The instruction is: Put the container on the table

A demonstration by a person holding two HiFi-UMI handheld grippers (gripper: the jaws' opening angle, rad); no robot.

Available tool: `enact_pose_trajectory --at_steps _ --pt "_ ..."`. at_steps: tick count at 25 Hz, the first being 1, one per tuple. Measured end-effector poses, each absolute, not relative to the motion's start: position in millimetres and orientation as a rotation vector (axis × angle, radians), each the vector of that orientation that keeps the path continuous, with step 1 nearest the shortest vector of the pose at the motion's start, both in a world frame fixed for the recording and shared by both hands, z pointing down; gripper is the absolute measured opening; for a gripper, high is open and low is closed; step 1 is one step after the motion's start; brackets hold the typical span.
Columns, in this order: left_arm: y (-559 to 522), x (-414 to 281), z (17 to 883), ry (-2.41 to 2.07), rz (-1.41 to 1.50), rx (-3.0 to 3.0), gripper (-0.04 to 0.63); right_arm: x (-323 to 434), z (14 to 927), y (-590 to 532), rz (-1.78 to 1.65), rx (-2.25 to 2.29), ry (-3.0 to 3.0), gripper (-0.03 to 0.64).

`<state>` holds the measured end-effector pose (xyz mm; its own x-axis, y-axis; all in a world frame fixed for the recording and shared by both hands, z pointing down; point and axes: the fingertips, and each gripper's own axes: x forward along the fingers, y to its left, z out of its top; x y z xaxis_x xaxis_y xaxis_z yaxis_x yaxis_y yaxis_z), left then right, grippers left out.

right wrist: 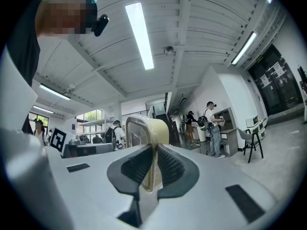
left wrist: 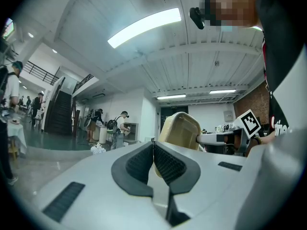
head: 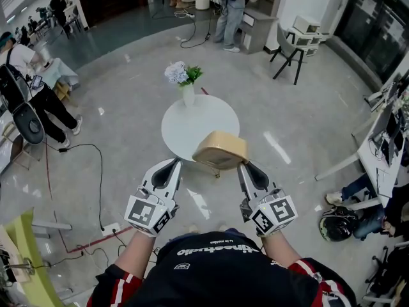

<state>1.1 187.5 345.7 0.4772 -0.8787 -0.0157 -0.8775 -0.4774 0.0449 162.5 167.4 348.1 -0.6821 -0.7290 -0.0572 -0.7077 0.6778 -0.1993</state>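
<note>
Count: 2 grippers, 1 container, 1 round table, 1 vase.

L gripper (head: 174, 164) had its jaws pressed together w/ nothing between them. It was just beside the container (head: 220, 149), not touching.

R gripper (head: 243, 165) had its jaws nearly together, pinching the container's thin rim.

The container was tan, w/ rounded corners, and hung tilted on edge from that grip. In the head view it overlapped the near rim of the white table (head: 185, 130). Couldn't tell whether it touched the tabletop.

Contents: the container's hollow faced the L gripper, and its view showed only bare inner walls. The vase (head: 188, 95) stood at the table's far edge, holding pale flowers (head: 181, 73) w/ green leaves.

Hard to see: the head view showed only the container's outer base. The R gripper's pads covered the pinched bit of rim. The wearer's arms and torso were cut off at the bottom of the frame. People (head: 229, 11) in the bkgd were small, w/ one pair of legs at right partly out of shot.
</note>
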Motion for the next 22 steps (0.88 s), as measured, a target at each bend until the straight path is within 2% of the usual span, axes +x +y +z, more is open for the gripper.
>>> enact_pose_trajectory --at_steps 22 --pt "179 -45 361 -1.475 -0.055 2.727 0.025 129 360 172 -0.243 -1.333 2.696 0.054"
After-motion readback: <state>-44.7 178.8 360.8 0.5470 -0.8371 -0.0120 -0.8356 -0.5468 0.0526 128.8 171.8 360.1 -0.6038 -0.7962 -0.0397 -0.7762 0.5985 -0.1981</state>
